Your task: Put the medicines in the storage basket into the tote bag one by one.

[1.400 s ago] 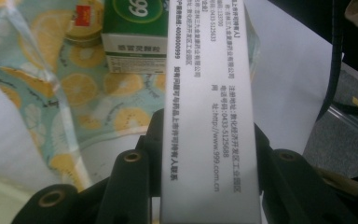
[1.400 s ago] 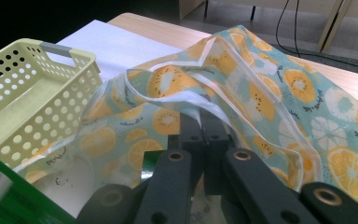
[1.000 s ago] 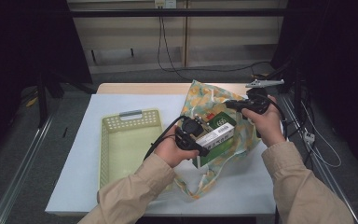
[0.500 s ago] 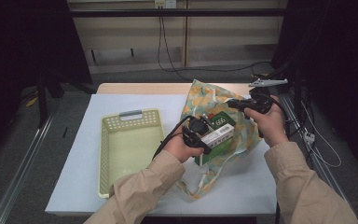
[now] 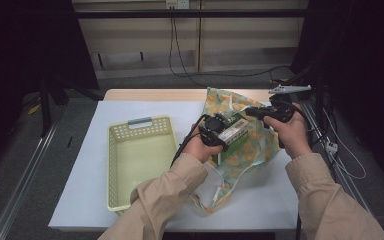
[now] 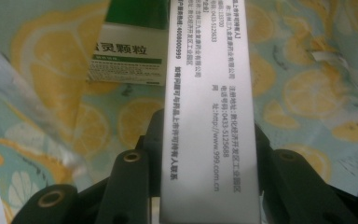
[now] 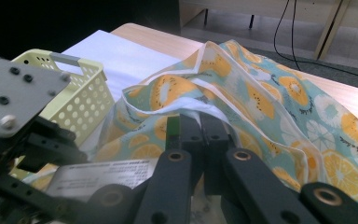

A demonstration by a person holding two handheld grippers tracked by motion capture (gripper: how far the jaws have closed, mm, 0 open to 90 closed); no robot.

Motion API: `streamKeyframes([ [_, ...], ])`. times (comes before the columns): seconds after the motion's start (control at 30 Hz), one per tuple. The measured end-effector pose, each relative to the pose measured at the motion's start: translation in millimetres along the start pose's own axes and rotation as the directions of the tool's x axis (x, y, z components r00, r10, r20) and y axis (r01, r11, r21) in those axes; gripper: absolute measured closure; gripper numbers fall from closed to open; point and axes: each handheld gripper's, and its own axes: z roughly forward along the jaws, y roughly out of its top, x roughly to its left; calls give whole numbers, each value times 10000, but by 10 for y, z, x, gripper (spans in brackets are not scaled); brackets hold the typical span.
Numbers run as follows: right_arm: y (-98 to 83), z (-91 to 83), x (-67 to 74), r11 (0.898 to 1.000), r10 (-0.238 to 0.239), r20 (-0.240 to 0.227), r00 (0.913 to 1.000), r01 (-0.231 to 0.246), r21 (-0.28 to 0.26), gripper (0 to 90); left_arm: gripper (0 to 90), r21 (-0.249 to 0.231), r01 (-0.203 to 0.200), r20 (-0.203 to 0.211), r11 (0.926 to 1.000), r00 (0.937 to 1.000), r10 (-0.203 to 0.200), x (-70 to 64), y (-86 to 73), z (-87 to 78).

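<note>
A cloth bag (image 5: 247, 150) printed with orange slices lies on the table right of centre. My right gripper (image 5: 260, 114) is shut on the bag's rim (image 7: 214, 105) and holds its mouth up. My left gripper (image 5: 214, 131) is shut on a white and green medicine box (image 5: 232, 132) and holds it at the bag's mouth. In the left gripper view the held box (image 6: 207, 93) runs up between the jaws, its white printed side facing the camera. A second green and white box (image 6: 126, 53) lies on the bag's lining beyond it.
A pale yellow plastic basket (image 5: 140, 160) with a grey handle stands left of the bag on the white table cover (image 5: 90, 190). Cables hang at the table's right edge (image 5: 330, 145). The far edge is bare wood (image 5: 150, 95).
My left gripper has moved right and a little down with the box, closer into the bag's mouth. The right gripper has kept still on the rim.
</note>
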Motion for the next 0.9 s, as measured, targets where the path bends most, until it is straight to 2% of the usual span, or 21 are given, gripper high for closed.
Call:
streamKeyframes([
  [0.23, -39, -1, -45, 9999, 104, 24, 9999, -104, 33, 900, 638, -312, -214, -116, 9993, 9997, 211, -19, 82, 44],
  [0.37, -39, 4, -43, 10000, 96, 2, 10000, -96, 13, 900, 634, -720, -267, -196, 9970, 9995, 253, -39, 99, 79],
  [0.47, -41, 11, -34, 10000, 75, -19, 10000, -75, 17, 900, 623, -942, -195, -109, 9954, 9998, 186, -44, 100, 117],
  [0.5, -41, 14, -30, 10000, 72, -18, 10000, -72, 32, 900, 608, -1006, -231, 65, 9947, 9997, 238, -39, 99, 125],
  [0.53, -42, 16, -26, 10000, 76, -39, 10000, -76, 27, 900, 539, -1060, -147, 41, 9943, 9999, 152, -47, 95, 135],
  [0.57, -46, 18, -23, 9999, 91, -46, 9999, -90, 44, 900, 394, -1077, -90, -42, 9941, 10000, 86, -62, 87, 142],
  [0.6, -50, 19, -22, 9999, 79, -39, 10000, -78, 65, 900, 296, -946, -167, -50, 9954, 9999, 163, -76, 75, 139],
  [0.73, -68, 20, -34, 9999, 105, -18, 9999, -105, 68, 900, 203, -858, -434, 172, 9954, 9988, 450, -151, -18, 64],
  [0.9, -100, 54, -21, 9998, 89, -49, 9999, -88, 153, 900, 156, -1074, -714, 572, 9916, 9953, 779, -300, -178, -96],
])
